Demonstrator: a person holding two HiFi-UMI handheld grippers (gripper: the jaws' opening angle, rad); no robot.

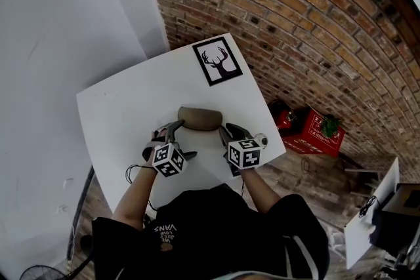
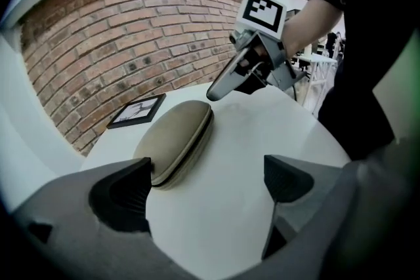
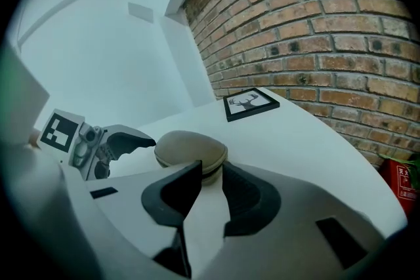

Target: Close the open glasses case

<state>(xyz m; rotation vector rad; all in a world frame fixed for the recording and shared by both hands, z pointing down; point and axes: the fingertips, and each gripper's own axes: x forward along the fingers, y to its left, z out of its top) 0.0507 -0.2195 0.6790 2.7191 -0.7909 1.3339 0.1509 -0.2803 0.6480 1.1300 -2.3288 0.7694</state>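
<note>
Now, here is where you stand:

Glasses case: the glasses case (image 2: pixel 176 140) lies flat on the white table (image 1: pixel 118 108), near the edge closest to you. Its lid is down on the base, and only a thin dark seam shows along the long side.
Lid status: it looks closed. No view tells you whether it has clicked fully home.
Left gripper: your left gripper (image 2: pixel 207 187) has its jaws spread wide with only bare tabletop between them. The case sits just beside its left-hand jaw, at the case's near end, and is not gripped.
Right gripper: your right gripper (image 3: pixel 209 183) has its jaws a little apart, leaving a narrow gap with nothing in it. The other end of the case lies just beyond the tips. I cannot tell whether a tip is brushing it.
Placement: the case sits between your two tools, one at each end.
Done: judging by the seam, the closing itself appears finished.
Left: at most a check that the lid stays down, then drawing both tools clear.
Surroundings: a framed deer picture (image 1: pixel 217 61) lies at the far corner of the table, well apart from the case. A brick wall (image 1: pixel 295 23) stands behind.
</note>
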